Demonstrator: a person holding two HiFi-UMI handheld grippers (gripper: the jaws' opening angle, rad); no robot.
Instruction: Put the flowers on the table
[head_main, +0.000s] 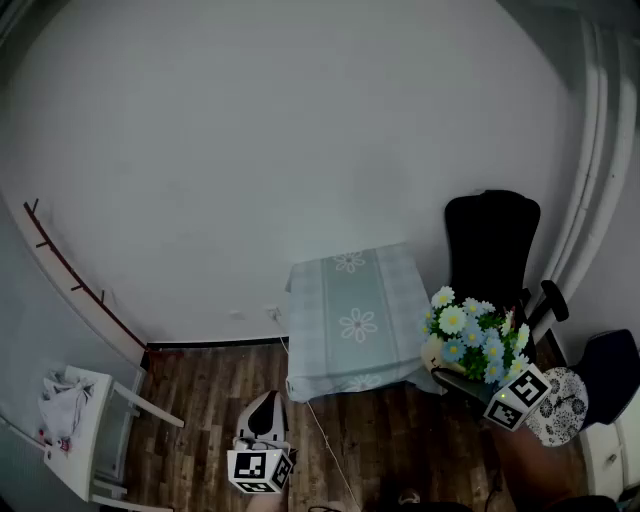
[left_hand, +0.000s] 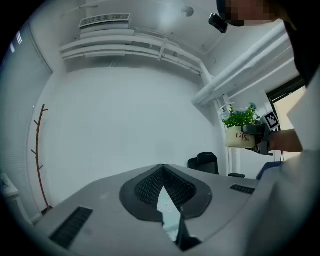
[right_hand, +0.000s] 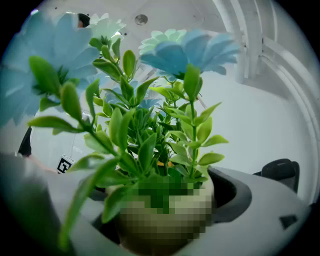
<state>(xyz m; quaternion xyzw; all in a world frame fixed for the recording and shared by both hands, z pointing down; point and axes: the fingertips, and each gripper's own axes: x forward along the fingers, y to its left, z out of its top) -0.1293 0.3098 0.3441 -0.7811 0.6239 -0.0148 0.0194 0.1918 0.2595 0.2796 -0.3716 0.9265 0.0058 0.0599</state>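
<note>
Head view: we hold cream round pot of blue and white artificial flowers (head_main: 470, 335) in right gripper (head_main: 450, 375), jaws spread wide, pressing pot sides. Pot at lower right of frame, just right of small table with pale green flowered cloth (head_main: 345, 300). Left gripper (head_main: 263, 408) at lower centre, jaws together, empty.

The flowers (head_main: 475, 335) are blue and white, the tablecloth (head_main: 322, 300) pale green with daisies, the chair (head_main: 490, 240) black.
</note>
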